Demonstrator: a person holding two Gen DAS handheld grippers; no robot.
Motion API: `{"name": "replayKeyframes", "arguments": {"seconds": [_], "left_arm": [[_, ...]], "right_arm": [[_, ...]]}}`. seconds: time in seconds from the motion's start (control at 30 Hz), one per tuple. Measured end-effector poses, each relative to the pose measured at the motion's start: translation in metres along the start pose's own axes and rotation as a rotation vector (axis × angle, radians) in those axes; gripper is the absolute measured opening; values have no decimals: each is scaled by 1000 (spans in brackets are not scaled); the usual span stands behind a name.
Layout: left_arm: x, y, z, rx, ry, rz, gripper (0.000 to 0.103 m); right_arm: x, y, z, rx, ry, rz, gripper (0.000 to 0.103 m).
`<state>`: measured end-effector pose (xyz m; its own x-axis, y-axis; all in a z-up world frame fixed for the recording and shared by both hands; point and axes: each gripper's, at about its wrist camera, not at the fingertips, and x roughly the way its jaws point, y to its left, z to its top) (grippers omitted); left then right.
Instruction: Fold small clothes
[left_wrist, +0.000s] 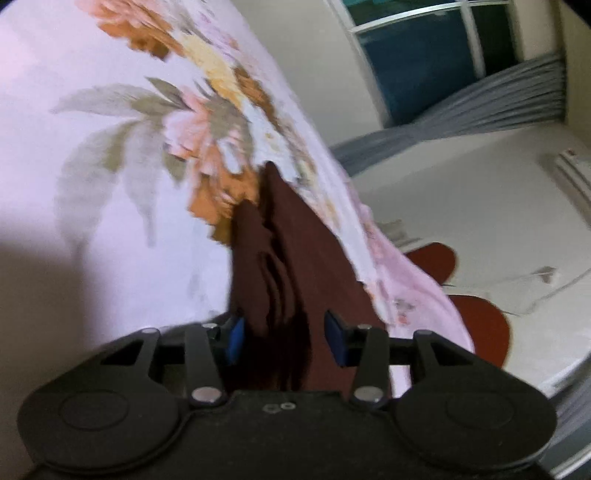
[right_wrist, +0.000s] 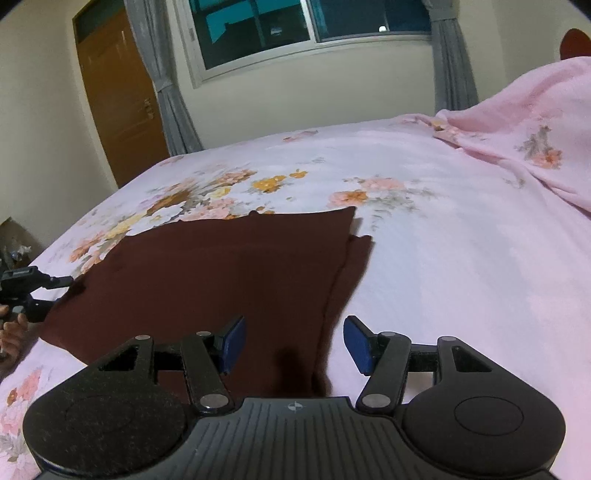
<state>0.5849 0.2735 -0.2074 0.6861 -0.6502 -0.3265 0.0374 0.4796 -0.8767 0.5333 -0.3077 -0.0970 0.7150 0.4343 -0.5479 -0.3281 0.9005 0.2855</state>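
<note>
A dark maroon cloth (right_wrist: 229, 273) lies partly folded on the floral pink bed sheet (right_wrist: 424, 229), with a doubled edge along its right side. My right gripper (right_wrist: 294, 343) hovers open over the cloth's near edge, and nothing is gripped between its blue pads (right_wrist: 232, 341). My left gripper (right_wrist: 55, 291) sits at the cloth's left corner. In the left wrist view the rumpled maroon cloth (left_wrist: 291, 251) runs between the left gripper's (left_wrist: 286, 339) spread jaws. A wide gap remains between the pads, so they do not pinch it.
A pink floral blanket (right_wrist: 517, 122) is heaped at the bed's far right. Beyond the bed are a window (right_wrist: 295, 26), grey curtains (right_wrist: 166, 85) and a wooden door (right_wrist: 114, 92). A person's hand (right_wrist: 11, 332) shows at the left edge. Red rounded shapes (left_wrist: 432, 258) stand past the bed.
</note>
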Motion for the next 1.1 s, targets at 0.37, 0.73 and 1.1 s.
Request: {"name": "replayKeyframes", "arguments": {"seconds": [0.37, 0.73, 1.1], "left_arm": [[33, -9, 14, 76, 81, 17, 38], [48, -40, 31, 241, 164, 188, 13], [112, -213, 19, 464, 190, 229, 12]], "right_arm": [[-21, -32, -19, 117, -17, -30, 58], [-70, -99, -35, 236, -95, -252, 59], [-129, -146, -64, 380, -217, -283, 58]]}}
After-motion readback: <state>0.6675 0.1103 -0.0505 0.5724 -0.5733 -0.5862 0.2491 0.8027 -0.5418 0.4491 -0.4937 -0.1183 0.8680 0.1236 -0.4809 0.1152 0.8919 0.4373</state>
